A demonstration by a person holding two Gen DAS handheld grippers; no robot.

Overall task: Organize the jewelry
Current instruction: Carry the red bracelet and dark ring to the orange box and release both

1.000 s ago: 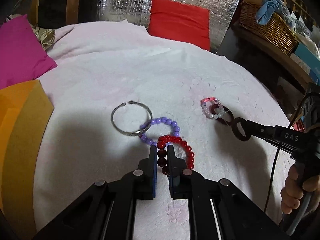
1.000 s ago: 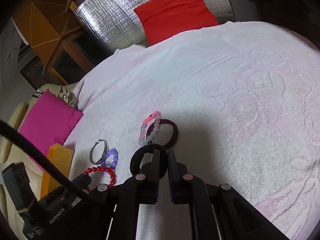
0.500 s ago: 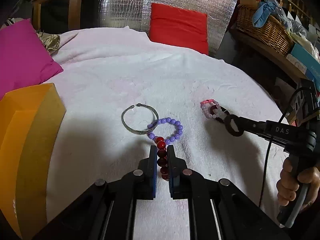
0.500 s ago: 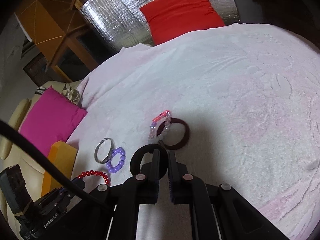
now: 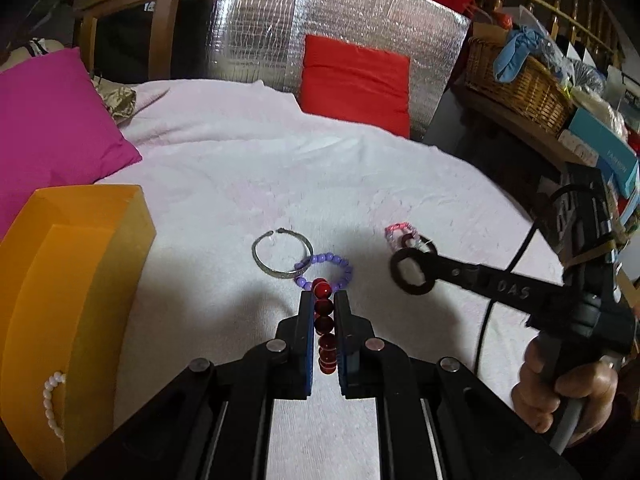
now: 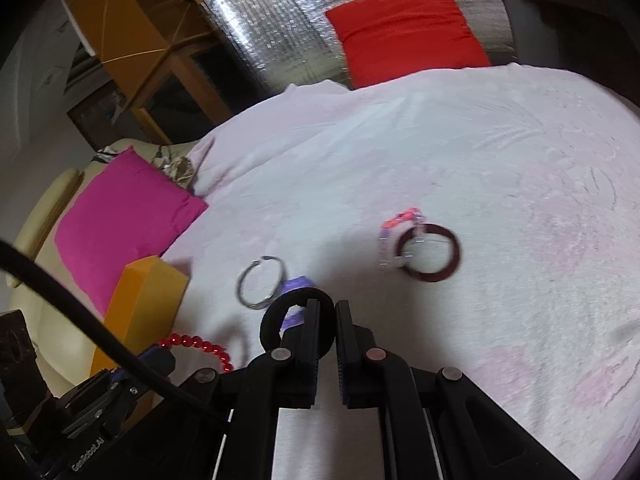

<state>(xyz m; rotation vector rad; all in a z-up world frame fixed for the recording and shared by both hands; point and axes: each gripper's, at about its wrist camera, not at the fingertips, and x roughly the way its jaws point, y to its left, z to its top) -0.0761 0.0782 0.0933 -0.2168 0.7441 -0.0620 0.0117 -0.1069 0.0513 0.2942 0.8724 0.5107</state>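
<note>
Two grippers hover over a pink-covered bed. Left gripper (image 5: 323,304) fingers are clamped on a red bead bracelet (image 5: 323,322); right gripper (image 6: 323,314) fingers pinch a black ring-shaped band (image 6: 276,314). Nearby lies a silver bangle (image 5: 280,254) beside an orange box (image 5: 72,280).

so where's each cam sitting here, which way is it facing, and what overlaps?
Left wrist: on the left tongs, angled down across the pale pink blanket; they pinch the red bead bracelet. The right tongs, holding a black ring, and the hand gripping them show at right.
Right wrist: on the right tongs, angled down, clamping the black ring; the left tongs' body sits lower left.
Shared: silver open bangle, orange box, red cushion.
</note>
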